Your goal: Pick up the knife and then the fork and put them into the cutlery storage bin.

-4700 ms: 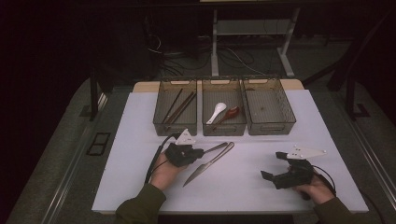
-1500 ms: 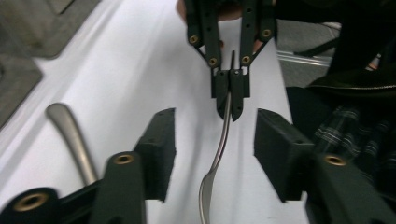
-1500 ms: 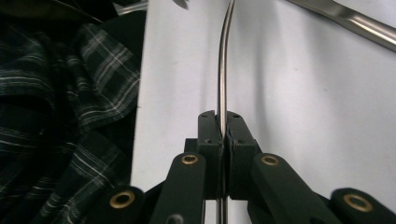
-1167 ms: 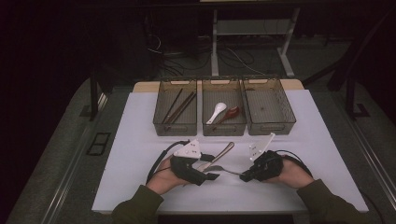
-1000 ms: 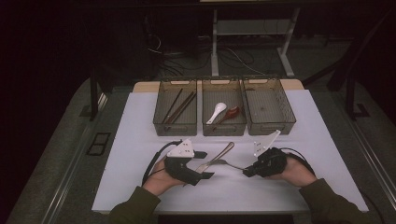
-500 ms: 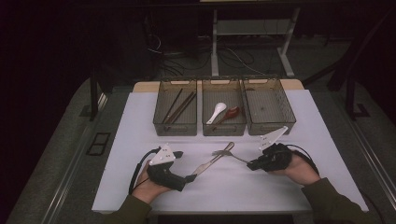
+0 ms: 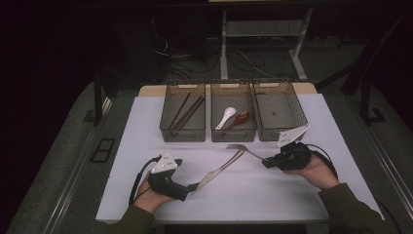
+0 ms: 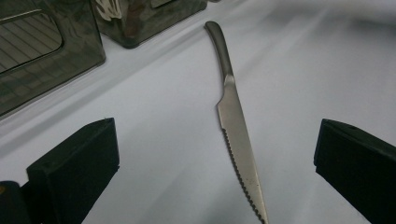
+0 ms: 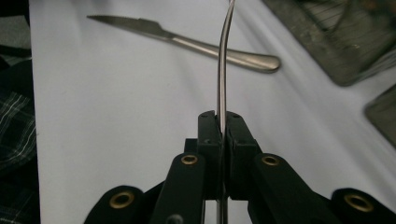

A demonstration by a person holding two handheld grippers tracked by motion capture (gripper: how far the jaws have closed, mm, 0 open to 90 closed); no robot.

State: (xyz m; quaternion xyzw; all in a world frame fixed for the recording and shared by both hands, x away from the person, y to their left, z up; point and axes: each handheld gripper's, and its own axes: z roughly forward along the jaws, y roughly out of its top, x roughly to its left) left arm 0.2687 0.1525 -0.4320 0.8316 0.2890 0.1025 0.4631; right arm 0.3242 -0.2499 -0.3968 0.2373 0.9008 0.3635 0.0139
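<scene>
I look down on the white bench (image 7: 146,122), where three smoked-plastic bins sit in a row at the far edge: the left bin (image 7: 182,118) with chopsticks, the middle bin (image 7: 233,117) with a white spoon and a reddish one, and the right bin (image 7: 280,116), which looks empty. This reads to me as cutlery sorting, and I am in the carrying step for one piece while the other waits. My right tool (image 7: 269,162) has its jaws pressed tight on the handle of a fork (image 7: 242,147), which hangs just above the bench in front of the middle and right bins, head toward the middle of the bench; in the right gripper view the thin metal shank (image 9: 223,70) rises edge-on from between the closed pads. My left tool (image 7: 193,187) has just been opening and now stands fully spread with nothing gripped; the serrated table knife (image 8: 236,130) lies flat on the bench between its jaws, blade toward me, handle toward the bins. Next, I judge, the fork goes over the right bin's rim and the right jaws let go there; the knife needs a fresh pinch afterwards.
</scene>
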